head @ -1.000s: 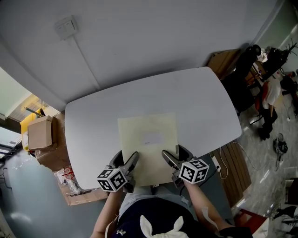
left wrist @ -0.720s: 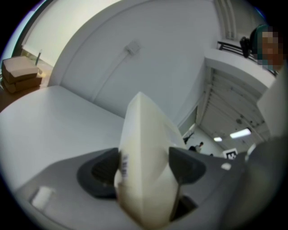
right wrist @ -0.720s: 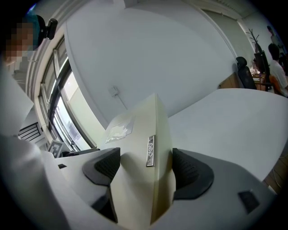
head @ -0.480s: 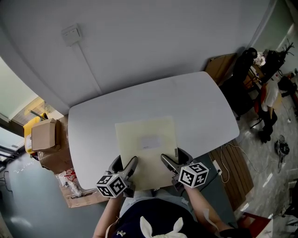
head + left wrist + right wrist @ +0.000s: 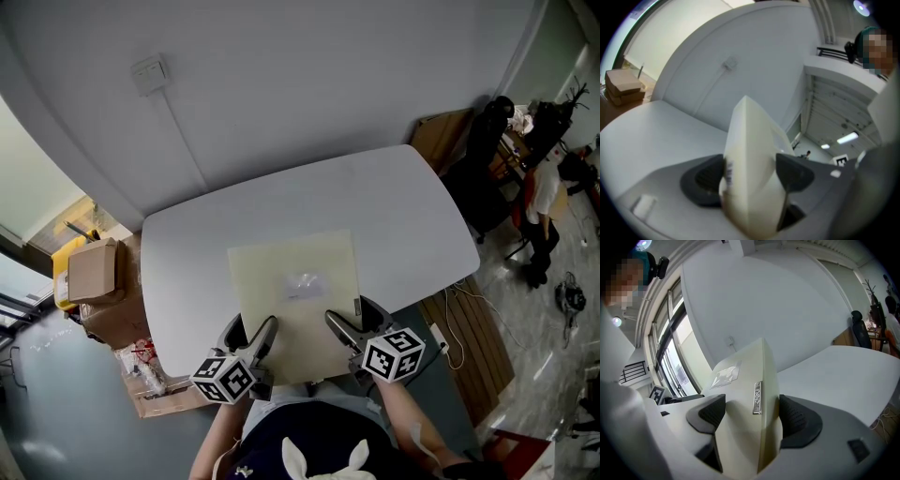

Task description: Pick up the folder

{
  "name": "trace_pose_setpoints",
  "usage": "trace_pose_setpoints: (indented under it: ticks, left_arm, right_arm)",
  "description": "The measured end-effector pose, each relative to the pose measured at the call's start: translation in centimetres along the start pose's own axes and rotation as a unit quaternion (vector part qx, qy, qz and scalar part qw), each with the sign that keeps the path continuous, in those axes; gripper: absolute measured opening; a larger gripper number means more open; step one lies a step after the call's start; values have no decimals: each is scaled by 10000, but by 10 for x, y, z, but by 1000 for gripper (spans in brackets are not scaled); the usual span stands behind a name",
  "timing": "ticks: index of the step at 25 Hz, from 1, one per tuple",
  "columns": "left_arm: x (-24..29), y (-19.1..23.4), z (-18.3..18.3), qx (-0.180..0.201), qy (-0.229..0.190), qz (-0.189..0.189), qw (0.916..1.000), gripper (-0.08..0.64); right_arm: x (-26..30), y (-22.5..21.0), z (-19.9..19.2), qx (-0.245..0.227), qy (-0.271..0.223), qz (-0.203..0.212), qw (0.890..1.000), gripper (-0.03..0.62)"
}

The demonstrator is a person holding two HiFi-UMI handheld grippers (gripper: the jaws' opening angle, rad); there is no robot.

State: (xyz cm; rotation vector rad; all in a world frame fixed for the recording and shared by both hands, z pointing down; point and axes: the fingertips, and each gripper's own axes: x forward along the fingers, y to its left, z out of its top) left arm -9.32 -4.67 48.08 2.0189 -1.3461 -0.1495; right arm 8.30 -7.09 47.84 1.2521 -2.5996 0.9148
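Note:
A pale cream folder (image 5: 295, 291) with a small clear label lies over the near half of the white table (image 5: 403, 206). My left gripper (image 5: 250, 330) is shut on the folder's near left corner, and my right gripper (image 5: 354, 317) is shut on its near right corner. In the left gripper view the folder (image 5: 750, 140) bulges between the dark pads (image 5: 701, 180) of the left gripper (image 5: 750, 176). In the right gripper view the folder's edge (image 5: 761, 380), with a small metal tag, sits clamped in the right gripper (image 5: 752, 416). I cannot tell whether the folder rests on the table.
A cardboard box (image 5: 89, 272) stands on the floor at the left, with flattened cardboard and wrapping (image 5: 141, 375) below it. A wooden board (image 5: 469, 328) lies right of the table, with dark chairs (image 5: 492, 141) and a person (image 5: 544, 187) further right. The wall (image 5: 281, 94) bounds the table's far side.
The head view has shifted slightly. Both grippers keep their hold on the folder's near edge, and the folder has barely moved.

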Motion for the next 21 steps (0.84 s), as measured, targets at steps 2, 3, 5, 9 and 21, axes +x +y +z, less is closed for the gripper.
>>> trace_pose_setpoints:
  ticks: [2, 3, 5, 9, 21]
  left_arm:
    - [-5, -4, 1, 19, -49, -24, 10000, 334]
    - [-7, -7, 1, 31, -74, -33, 10000, 334]
    - [-10, -12, 0, 63, -114, -42, 9999, 334]
    - [-18, -22, -7, 121, -118, -64, 9998, 334]
    - [-37, -34, -20, 163, -147, -85, 9997, 334]
  right_arm:
    - [-6, 4, 2, -45, -44, 7, 10000, 318]
    - [-8, 5, 2, -70, -65, 9, 10000, 318]
    - [-14, 7, 3, -106, -105, 13, 9999, 318]
    - [-28, 9, -2, -109, -160, -5, 9998, 318]
    - [-51, 17, -14, -134, -197, -8, 9997, 318]
